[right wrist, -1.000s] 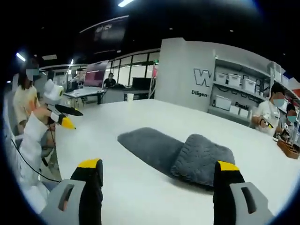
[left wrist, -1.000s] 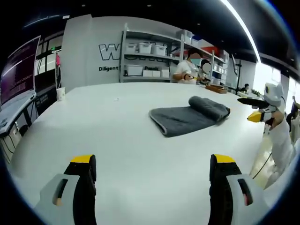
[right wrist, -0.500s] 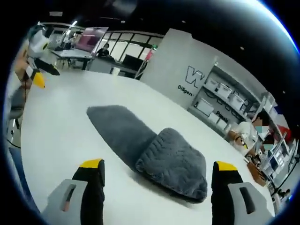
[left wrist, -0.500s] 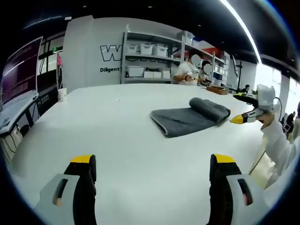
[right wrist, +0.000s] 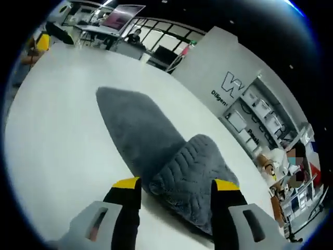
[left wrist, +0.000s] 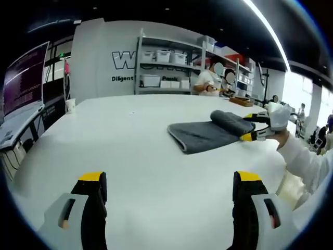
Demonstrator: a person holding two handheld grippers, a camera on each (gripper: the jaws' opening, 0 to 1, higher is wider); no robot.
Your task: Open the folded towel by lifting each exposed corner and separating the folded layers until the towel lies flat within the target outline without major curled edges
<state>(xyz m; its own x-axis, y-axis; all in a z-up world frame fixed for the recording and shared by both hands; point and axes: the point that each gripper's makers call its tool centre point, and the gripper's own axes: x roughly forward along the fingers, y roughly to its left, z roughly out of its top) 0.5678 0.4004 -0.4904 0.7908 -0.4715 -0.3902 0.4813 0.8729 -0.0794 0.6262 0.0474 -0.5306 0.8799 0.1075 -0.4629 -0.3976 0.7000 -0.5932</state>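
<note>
Folded dark grey terry towel (right wrist: 156, 151): lying on white table (left wrist: 130, 151), 1 o'clock in left gripper view. Right gripper (right wrist: 174, 188): now closing in, jaws narrowing astride rolled end, not gripping. Left gripper (left wrist: 169, 182): idling, jaws apart. Unfolding beginning.

Each gripper has grey moulded jaw bodies, black inner faces, yellow tips and a slot in each outer shell: left gripper (left wrist: 169, 185), right gripper (right wrist: 174, 190). In the left gripper view the person wears a white sleeve (left wrist: 304, 161) and white glove (left wrist: 278, 115).
</note>
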